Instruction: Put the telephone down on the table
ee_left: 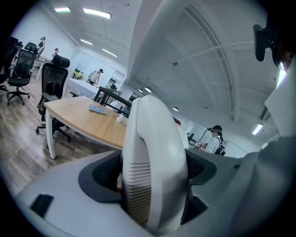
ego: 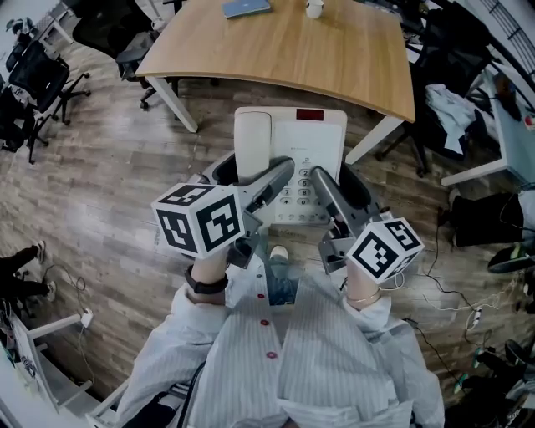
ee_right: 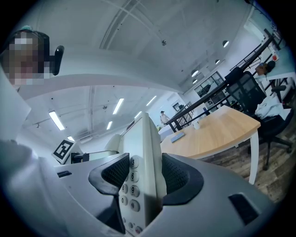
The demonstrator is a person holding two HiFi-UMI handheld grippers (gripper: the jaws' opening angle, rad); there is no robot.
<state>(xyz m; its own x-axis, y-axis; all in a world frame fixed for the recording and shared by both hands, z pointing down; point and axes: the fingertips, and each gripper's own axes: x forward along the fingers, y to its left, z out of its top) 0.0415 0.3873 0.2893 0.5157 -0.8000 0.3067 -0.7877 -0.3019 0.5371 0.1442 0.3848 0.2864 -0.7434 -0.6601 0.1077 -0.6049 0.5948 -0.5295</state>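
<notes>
Striped shirt (ego: 334,351) fills the bottom of the head view, and just beyond it the two marker cubes ride on the tongs. The left gripper (ego: 255,174) is clenched on the handset (ee_left: 155,152) side of the telephone (ego: 292,138), its pads pressed against both flanks. The right gripper (ego: 341,188) is clamped across the keypad (ee_right: 132,185) edge. The telephone is carried between them, face up, just short of the near edge of the table (ego: 334,58) and over the wooden floor (ego: 109,167), not over the tabletop. At the table's far end lie a blue book (ego: 247,8) and a white cup (ego: 314,8); the near half looks bare. I judge the task about half done: the telephone is lifted and secured, while reaching forward over the table, lowering and letting go remain.
</notes>
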